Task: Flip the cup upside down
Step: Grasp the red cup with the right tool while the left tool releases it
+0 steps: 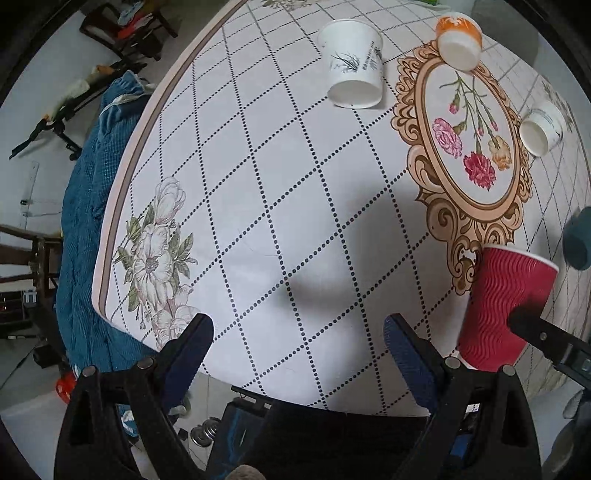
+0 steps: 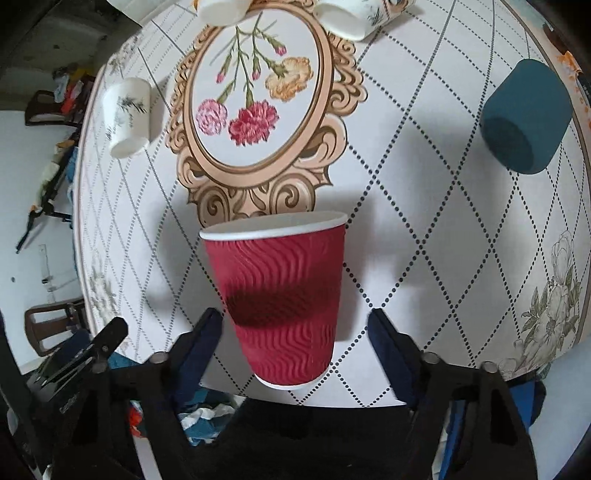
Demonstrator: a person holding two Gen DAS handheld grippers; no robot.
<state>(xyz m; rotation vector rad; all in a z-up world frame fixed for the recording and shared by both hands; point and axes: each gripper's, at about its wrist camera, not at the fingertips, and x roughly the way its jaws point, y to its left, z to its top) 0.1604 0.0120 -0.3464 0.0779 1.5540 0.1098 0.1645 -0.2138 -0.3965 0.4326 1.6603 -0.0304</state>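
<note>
Red cup (image 2: 280, 302) stands upright at the tabletop (image 2: 424, 192) lower edge, between wide right tongs (image 2: 295, 332); left tongs (image 1: 299, 343) wide too.

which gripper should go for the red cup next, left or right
Right. The red cup stands upright, rim up, directly between the right gripper's open jaws, which only need to close. The left gripper is open over bare tablecloth, with the cup off to its right side.

Table (image 1: 258, 206) w/ white cloth, dotted diamond grid, flower prints. Blue blanket (image 1: 92, 206) hangs just beside its edge; pale floor (image 1: 22, 424) below. Dark wood chair (image 1: 125, 33) further back, cluttered.
</note>
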